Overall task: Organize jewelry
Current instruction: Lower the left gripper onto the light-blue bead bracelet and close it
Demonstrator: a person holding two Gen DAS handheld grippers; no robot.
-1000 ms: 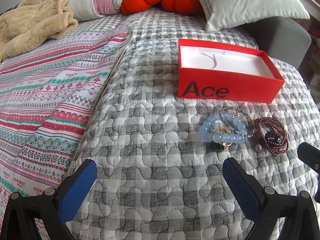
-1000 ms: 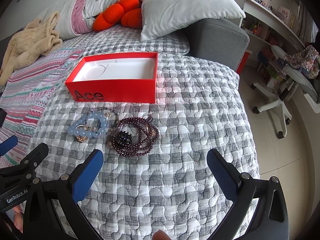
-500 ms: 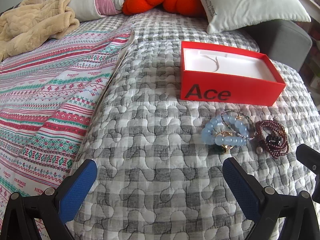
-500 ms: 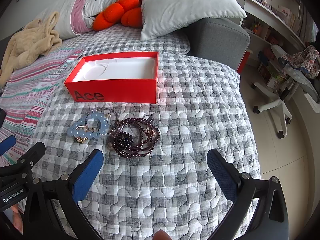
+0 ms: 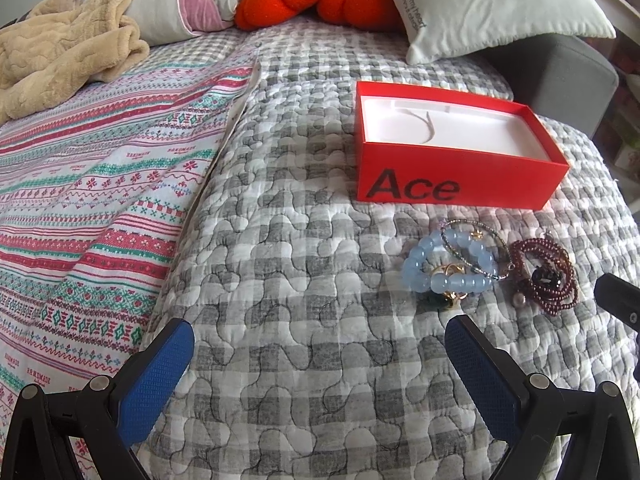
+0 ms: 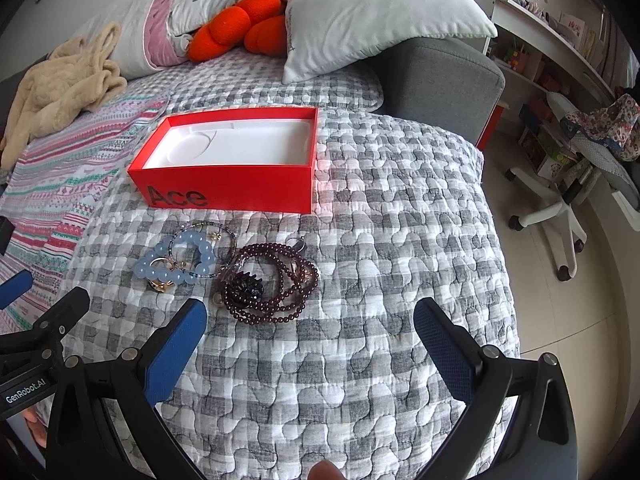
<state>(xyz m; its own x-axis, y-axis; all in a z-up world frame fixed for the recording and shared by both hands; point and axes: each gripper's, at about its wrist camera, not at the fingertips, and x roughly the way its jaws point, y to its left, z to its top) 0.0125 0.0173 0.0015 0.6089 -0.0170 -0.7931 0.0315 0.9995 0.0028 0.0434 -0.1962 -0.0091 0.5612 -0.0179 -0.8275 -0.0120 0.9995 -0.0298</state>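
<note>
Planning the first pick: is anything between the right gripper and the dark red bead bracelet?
Nothing visible: only bare quilt lies between the open right gripper and the dark red bead bracelet.

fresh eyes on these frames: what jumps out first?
The open bright red cardboard box printed "Ace", with its bare white insert, sits mid-bed on the grey checked quilt. Just in front of it lies a tangle of jewelry: a pale blue bead bracelet beside a coiled dark red bead strand. Both the left tongs and right tongs hang open, short of the pile.
</note>
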